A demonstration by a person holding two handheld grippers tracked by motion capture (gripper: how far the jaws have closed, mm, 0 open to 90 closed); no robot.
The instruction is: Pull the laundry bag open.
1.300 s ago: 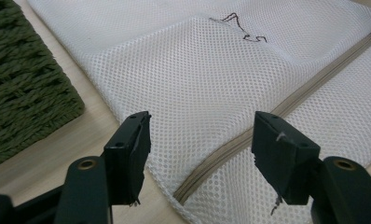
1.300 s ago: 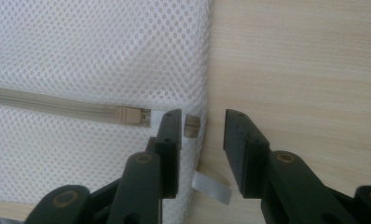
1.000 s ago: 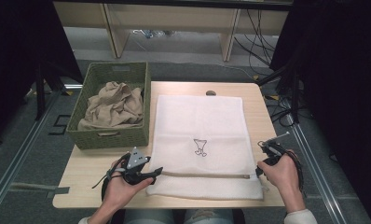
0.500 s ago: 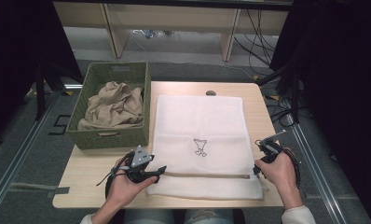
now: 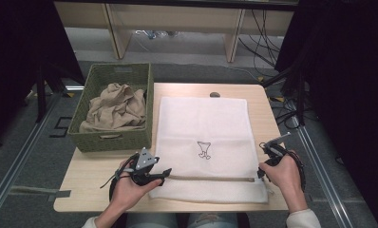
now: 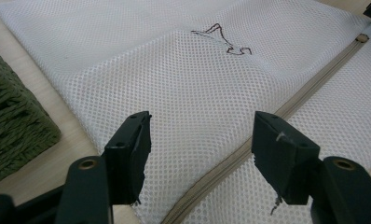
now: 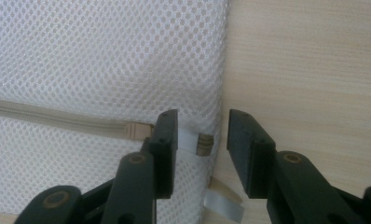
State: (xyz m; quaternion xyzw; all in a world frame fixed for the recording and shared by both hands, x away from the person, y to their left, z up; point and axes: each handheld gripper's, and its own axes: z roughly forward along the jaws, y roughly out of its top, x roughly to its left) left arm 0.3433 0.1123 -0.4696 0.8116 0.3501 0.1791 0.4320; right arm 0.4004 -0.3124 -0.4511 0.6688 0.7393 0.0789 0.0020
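Observation:
A white mesh bag [image 5: 203,128] with a small dark drawing lies flat on the table, and a beige zipper [image 5: 211,179] runs across it near the front edge. My left gripper [image 5: 164,175] rests at the bag's left edge by the zipper's end. Its jaws are open over the mesh [image 6: 174,70], straddling the zipper [image 6: 249,149] with nothing pinched. My right gripper [image 5: 261,171] sits at the bag's right edge. Its jaws [image 7: 202,126] have just been opening. The small brass zipper pull [image 7: 203,143] lies between them, and the pads are clear of it.
A green woven basket [image 5: 111,140] holding crumpled tan cloth [image 5: 113,107] stands at the table's left, close to the bag. Bare wood [image 5: 92,180] lies in front of the basket, with a narrow strip to the right of the bag [image 7: 314,70]. A small dark spot [image 5: 214,94] sits at the far edge.
My left gripper has edged a little to the right, toward the bag's left edge. The right hand has kept its place.

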